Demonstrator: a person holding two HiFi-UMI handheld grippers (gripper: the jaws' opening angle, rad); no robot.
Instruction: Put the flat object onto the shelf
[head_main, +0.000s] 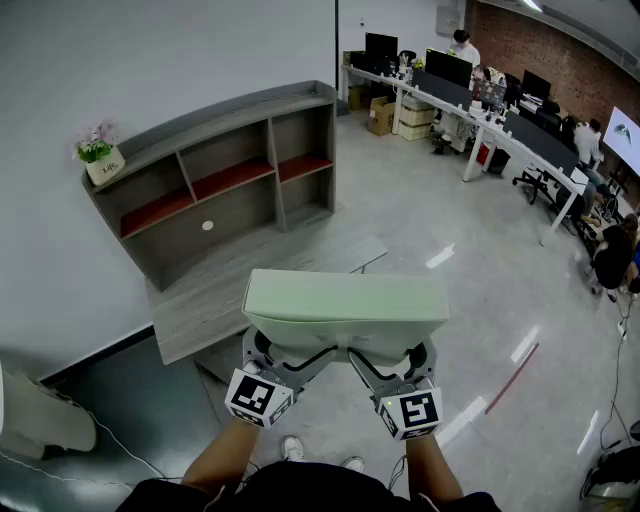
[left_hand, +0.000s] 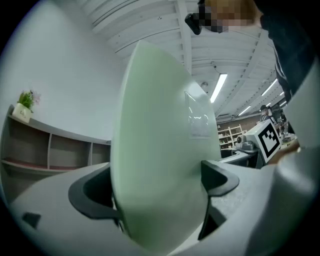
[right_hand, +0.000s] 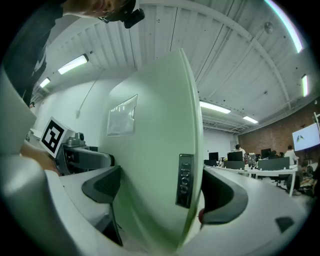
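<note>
Clamping the pale green flat object (head_main: 345, 310) at its near edge, the left gripper (head_main: 266, 350) and right gripper (head_main: 404, 360) each press their 2 jaws against its faces, holding it in the air above the floor, well apart from the grey shelf (head_main: 225, 175) by the wall.

Bright ceiling strips (right_hand: 73, 64); floor (head_main: 440, 258) glare; fisheye edges.

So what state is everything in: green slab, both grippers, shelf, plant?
Green flat object, held in the air by both grippers, not yet shelved.
Left gripper, fingers closed on the object.
Right gripper, fingers closed on the object.
Shelf, upright against the wall.
Plant pot, upright on the shelf's top.
</note>
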